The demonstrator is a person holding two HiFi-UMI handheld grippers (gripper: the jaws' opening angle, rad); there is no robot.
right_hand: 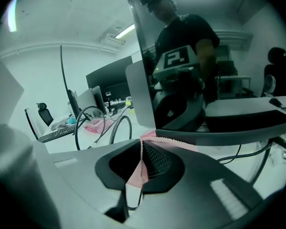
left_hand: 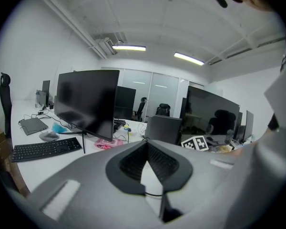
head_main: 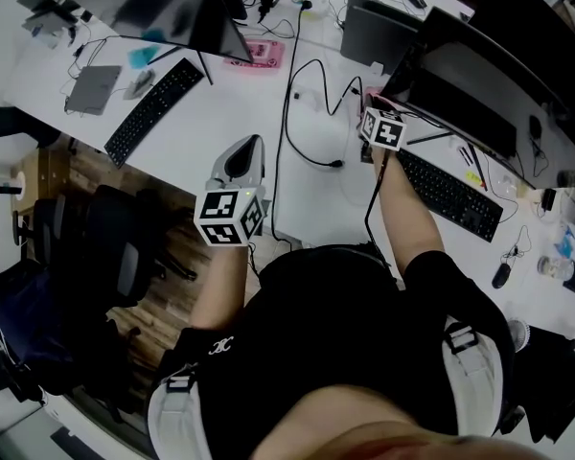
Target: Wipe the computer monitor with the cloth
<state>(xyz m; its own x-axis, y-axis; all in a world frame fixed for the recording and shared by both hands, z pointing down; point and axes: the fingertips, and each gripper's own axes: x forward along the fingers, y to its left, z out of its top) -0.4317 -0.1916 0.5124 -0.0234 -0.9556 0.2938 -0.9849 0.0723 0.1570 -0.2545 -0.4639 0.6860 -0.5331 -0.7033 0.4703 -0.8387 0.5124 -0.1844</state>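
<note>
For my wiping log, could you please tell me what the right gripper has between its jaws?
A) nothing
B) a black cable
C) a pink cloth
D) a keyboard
C: the right gripper view shows the pink cloth pinched between the shut jaws of the right gripper, right at the lower edge of the monitor.

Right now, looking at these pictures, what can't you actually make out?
- Cloth: the right gripper mostly hides it in the head view. In the right gripper view, the jaws clamped on it cover most of it.
- Monitor: reflections mask any dirt on the screen, and the right gripper view's edge cuts off its top.
- Small items beside the keyboard: too small in the left gripper view.
</note>
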